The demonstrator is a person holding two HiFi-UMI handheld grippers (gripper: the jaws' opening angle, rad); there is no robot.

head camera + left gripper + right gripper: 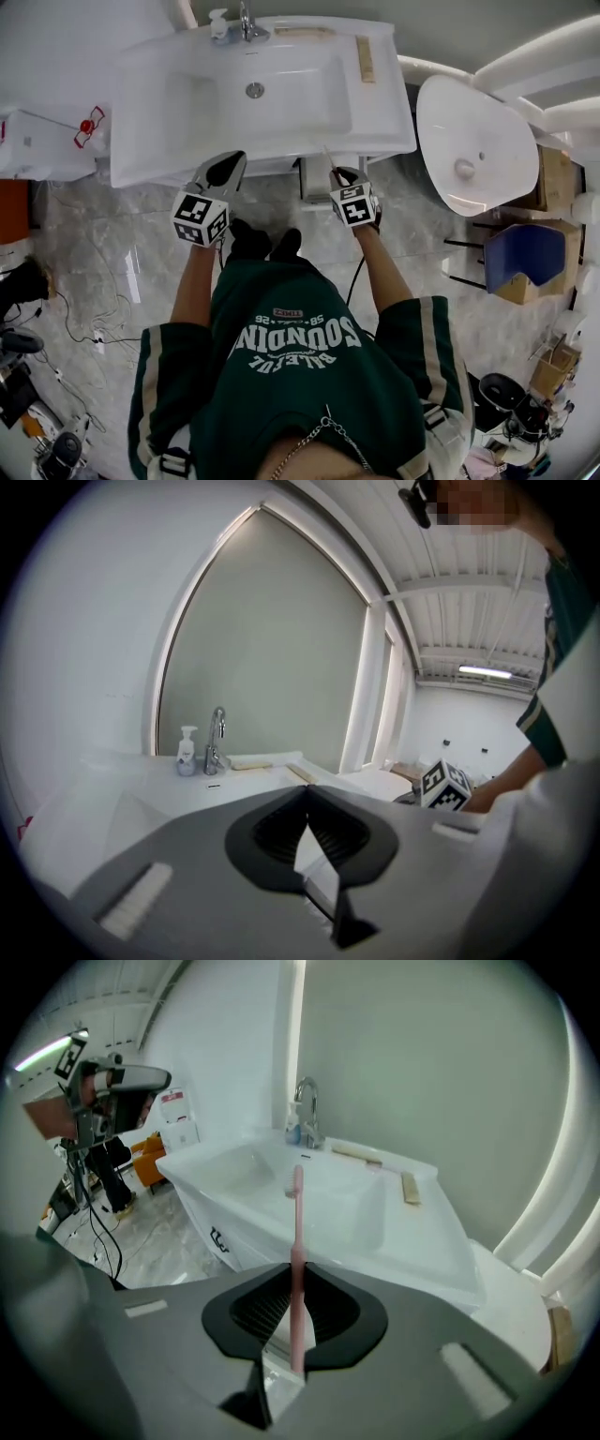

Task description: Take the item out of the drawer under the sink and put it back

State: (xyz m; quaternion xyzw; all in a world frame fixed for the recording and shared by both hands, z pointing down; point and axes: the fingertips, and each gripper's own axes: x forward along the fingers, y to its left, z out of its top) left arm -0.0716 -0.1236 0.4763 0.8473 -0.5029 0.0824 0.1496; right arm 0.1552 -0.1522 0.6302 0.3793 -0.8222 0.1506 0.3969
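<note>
My right gripper (339, 176) is shut on a thin pink toothbrush (297, 1232), whose handle runs up between the jaws and whose head points at the white sink (356, 1213). In the head view the toothbrush (329, 157) shows as a thin stick at the sink's front edge. A white drawer (316, 180) shows just under that edge, left of the right gripper. My left gripper (228, 171) hangs in front of the sink (141, 112) with its jaws closed together and nothing between them; in its own view the left gripper (305, 797) points over the counter.
A faucet (248, 21) and soap dispenser (218, 22) stand at the sink's back, with wooden strips (366, 58) on its right side. A second white basin (473, 145) and a blue chair (525, 258) stand to the right. Cables (84, 328) lie on the marble floor at left.
</note>
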